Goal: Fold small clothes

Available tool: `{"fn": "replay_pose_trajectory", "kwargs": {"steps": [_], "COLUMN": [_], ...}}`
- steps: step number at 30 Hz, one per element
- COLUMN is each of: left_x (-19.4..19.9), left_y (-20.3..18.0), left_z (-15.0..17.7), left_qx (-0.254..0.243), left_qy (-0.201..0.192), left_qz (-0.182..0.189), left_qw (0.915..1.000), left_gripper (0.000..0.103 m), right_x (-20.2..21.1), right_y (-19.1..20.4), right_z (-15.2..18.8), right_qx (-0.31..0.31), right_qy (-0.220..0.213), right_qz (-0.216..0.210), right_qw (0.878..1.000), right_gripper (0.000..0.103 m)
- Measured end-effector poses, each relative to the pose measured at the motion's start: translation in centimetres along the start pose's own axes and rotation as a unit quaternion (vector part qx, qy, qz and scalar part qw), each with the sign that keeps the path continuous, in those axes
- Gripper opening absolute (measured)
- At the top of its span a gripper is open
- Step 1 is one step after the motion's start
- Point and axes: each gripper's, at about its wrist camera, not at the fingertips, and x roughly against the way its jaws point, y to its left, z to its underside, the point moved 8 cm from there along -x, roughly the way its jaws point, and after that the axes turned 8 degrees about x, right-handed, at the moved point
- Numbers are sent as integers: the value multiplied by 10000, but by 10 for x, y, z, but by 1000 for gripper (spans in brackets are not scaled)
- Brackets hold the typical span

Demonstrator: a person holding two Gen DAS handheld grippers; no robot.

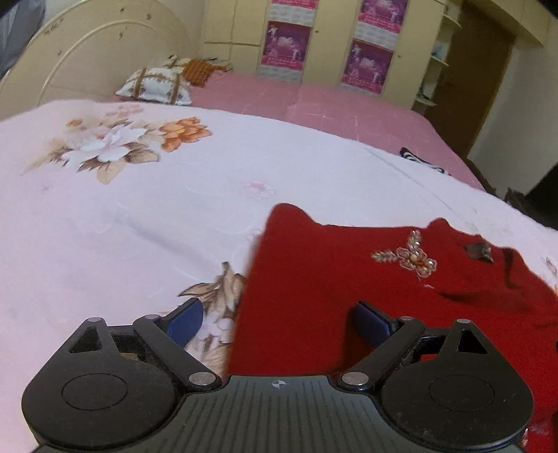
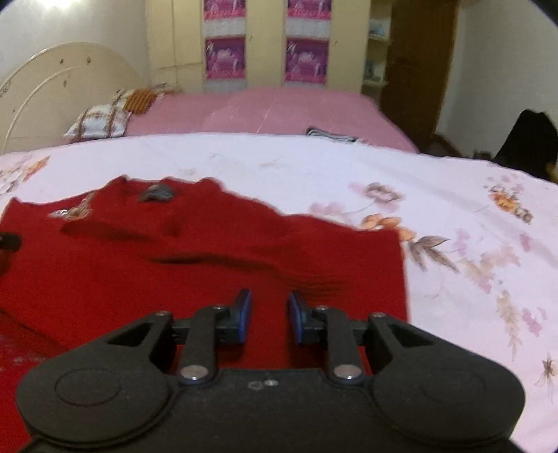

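Left gripper (image 1: 279, 322): fingers spread wide, nothing btwn them. Blue pads; left pad (image 1: 185, 325) over the floral sheet, right pad (image 1: 373, 325) over red cloth, so the jaws straddle the garment's left edge. Contact w/ fabric: cannot tell. Body black plastic, ribbed top plate, round silver pivot pins.

Right gripper (image 2: 268, 315): fingers part-open w/ a narrow gap, red cloth showing through the gap, nothing pinched. Blue-edged pads (image 2: 244, 313) sit over the garment's right portion, near its right edge. Whether they touch the cloth: cannot tell. Same black linkage build.

Red garment (image 1: 314, 278) / (image 2: 174, 265): small, deep red, matte knit-like cloth, lying mostly flat on the sheet. Left and right edges straight; far edge uneven and wavy. Shallow creases across the middle. Beaded floral motif (image 1: 408, 259), silver/pink, on the far half. Small dark grey tag-like piece (image 1: 479, 251) just beside the far edge; blurred in the right wrist view.

Floral sheet (image 1: 122, 216): pale pink-white, smooth, printed w/ orange, white and brown flowers; lies under the garment.

Pink mattress cover (image 1: 314, 101): plain pink, beyond the sheet. Patterned pillow (image 1: 157, 85) at the cream curved headboard (image 1: 87, 52). Cream wardrobe (image 1: 237, 31) w/ magenta posters behind.
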Motion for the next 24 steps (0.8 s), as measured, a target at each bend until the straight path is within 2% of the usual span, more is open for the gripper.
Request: {"fn": "replay_pose_trajectory", "kwargs": {"steps": [2, 3, 6, 8, 11, 12, 14, 19, 24], "left_x": [13, 22, 50, 63, 57, 61, 71, 117, 139], "left_y": [6, 6, 3, 1, 7, 10, 9, -8, -29], "left_z": [0, 2, 16, 34, 61, 62, 62, 86, 136], "left_qx": [255, 231, -170, -374, -516, -408, -416, -663, -989], "left_qy": [4, -35, -219, -207, 46, -97, -72, -96, 125], "left_qz": [75, 162, 242, 319, 179, 209, 109, 537, 803], "left_qw": [9996, 9996, 9993, 9986, 9985, 9989, 9990, 9963, 9918], "left_gripper": [93, 93, 93, 93, 93, 93, 93, 93, 93], "right_x": [5, 11, 33, 41, 34, 33, 40, 83, 105], "right_y": [-1, 0, 10, 16, 20, 17, 12, 38, 86], "right_z": [-2, -3, 1, 10, 32, 37, 37, 41, 72], "right_qx": [-45, -68, -181, -95, 69, -26, -257, -49, 241], "right_qy": [65, 29, -185, -218, 81, 30, 111, -105, 64], "right_qz": [37, 41, -205, -257, -114, -122, -155, -541, -1054], "right_qw": [10000, 10000, 9995, 9994, 9999, 9999, 9995, 9985, 9941], "right_gripper": [23, 25, 30, 32, 34, 34, 35, 35, 36]}}
